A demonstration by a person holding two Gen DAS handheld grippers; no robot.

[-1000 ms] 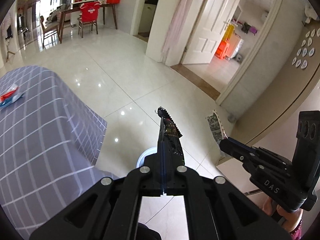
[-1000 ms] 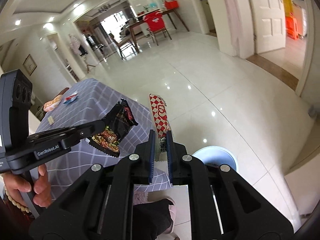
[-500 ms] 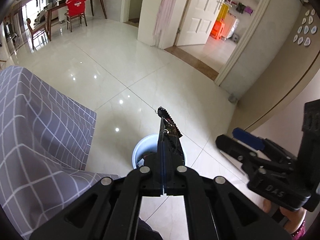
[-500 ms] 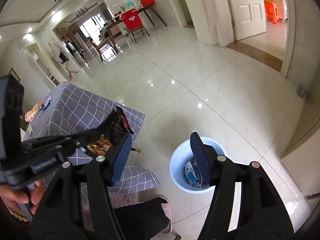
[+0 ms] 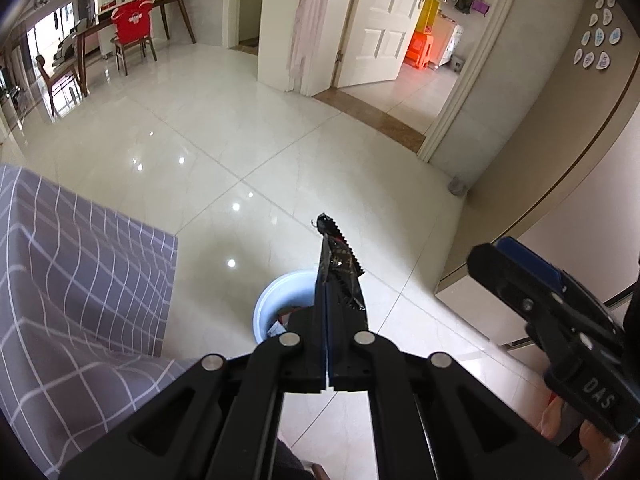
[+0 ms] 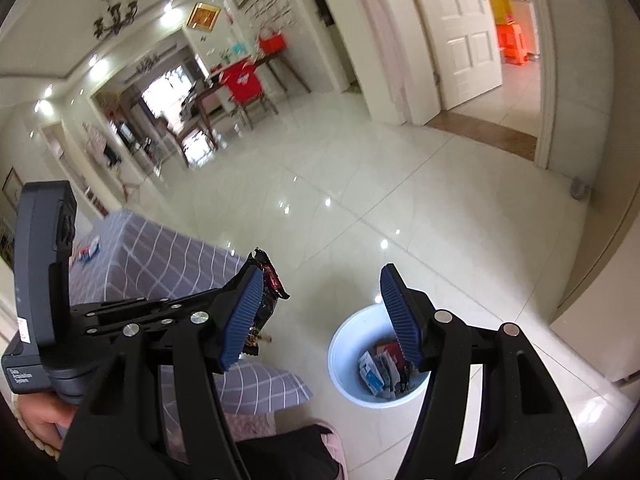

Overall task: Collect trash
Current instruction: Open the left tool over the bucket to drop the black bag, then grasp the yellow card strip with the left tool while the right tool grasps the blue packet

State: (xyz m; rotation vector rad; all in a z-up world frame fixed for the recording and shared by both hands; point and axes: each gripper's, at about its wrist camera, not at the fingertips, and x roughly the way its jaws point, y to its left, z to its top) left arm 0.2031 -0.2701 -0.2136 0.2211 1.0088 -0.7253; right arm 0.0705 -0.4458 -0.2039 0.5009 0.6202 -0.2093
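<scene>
The left gripper (image 5: 328, 300) is clamped on a dark crinkled snack wrapper (image 5: 340, 272), which stands up edge-on above a pale blue bin (image 5: 280, 300) on the glossy tiled floor (image 5: 240, 140). A grey checked cloth (image 5: 80, 280) covers the counter at left. The right gripper (image 5: 516, 264) shows at the right edge, blue pad visible.

My left claw (image 5: 326, 300) is matte black, its linkage arms pinned with round silver screws, the finger pads thin and blue-edged. My right claw (image 6: 324, 316) shows ribbed blue pads on black fingers, and white lettering reading DAS on its body. My hand (image 6: 42, 420) wears a pale bead bracelet; below are dark trousers and a pink slipper (image 6: 332, 446).
</scene>
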